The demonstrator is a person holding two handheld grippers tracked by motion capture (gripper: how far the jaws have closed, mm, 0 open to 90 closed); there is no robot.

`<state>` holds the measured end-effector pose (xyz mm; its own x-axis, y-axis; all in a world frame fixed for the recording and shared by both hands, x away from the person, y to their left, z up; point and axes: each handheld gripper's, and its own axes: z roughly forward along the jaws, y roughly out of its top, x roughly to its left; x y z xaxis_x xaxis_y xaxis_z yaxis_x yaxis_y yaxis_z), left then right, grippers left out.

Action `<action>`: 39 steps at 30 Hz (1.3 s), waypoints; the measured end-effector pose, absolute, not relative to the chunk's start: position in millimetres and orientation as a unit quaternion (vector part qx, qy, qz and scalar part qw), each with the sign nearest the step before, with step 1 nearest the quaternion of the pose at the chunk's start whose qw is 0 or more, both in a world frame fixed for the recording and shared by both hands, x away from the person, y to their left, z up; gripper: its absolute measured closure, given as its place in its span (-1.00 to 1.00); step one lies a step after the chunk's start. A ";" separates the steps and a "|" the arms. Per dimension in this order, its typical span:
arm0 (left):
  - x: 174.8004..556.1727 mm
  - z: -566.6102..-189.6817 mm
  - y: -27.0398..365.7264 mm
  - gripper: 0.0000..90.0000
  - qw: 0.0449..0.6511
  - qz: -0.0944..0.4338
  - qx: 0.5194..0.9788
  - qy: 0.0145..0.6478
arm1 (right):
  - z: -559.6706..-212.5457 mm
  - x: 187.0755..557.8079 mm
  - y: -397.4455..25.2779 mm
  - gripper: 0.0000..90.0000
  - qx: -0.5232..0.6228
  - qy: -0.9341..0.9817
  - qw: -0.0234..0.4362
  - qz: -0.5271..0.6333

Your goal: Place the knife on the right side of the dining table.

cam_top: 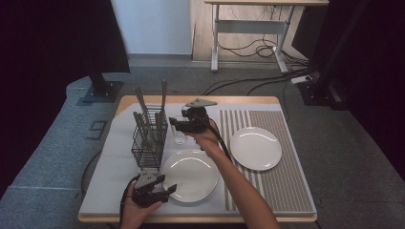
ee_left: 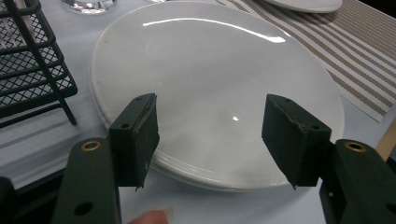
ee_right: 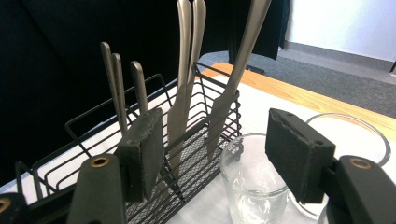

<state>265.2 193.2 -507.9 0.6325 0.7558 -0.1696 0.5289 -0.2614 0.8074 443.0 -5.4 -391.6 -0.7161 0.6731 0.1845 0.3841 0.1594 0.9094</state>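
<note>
Right now the right hand-held gripper (cam_top: 175,125) hangs over the small glass (ee_right: 252,184), its jaws spread wide and holding nothing. That glass stands on the bench (cam_top: 114,157) just beside the black wire basket (cam_top: 149,138), which holds knives and other cutlery (ee_right: 187,70). Near the basket's front, the left hand-held gripper (cam_top: 168,190) is spread too, empty, over the edge of a white plate (ee_left: 215,84).

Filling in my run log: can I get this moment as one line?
left gripper: open, over near plate | right gripper: open, above glass beside cutlery basket
</note>
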 end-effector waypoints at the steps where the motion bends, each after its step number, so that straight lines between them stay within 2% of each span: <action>1: 265.2 -507.8 193.3 -0.19 0.449 0.126 0.784 0.410 | -391.8 444.0 -5.0 -0.17 0.354 0.750 0.133 0.543; 39: 264.6 -504.9 197.6 -0.19 0.455 0.130 0.779 0.412 | -395.2 475.7 11.1 -0.16 0.365 0.755 0.143 0.526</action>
<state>264.6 197.6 -504.9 0.6269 0.7596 -0.1734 0.5237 -0.2460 0.8156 475.7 11.1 -395.2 -0.6926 0.7014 0.1685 0.4010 0.1802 0.8982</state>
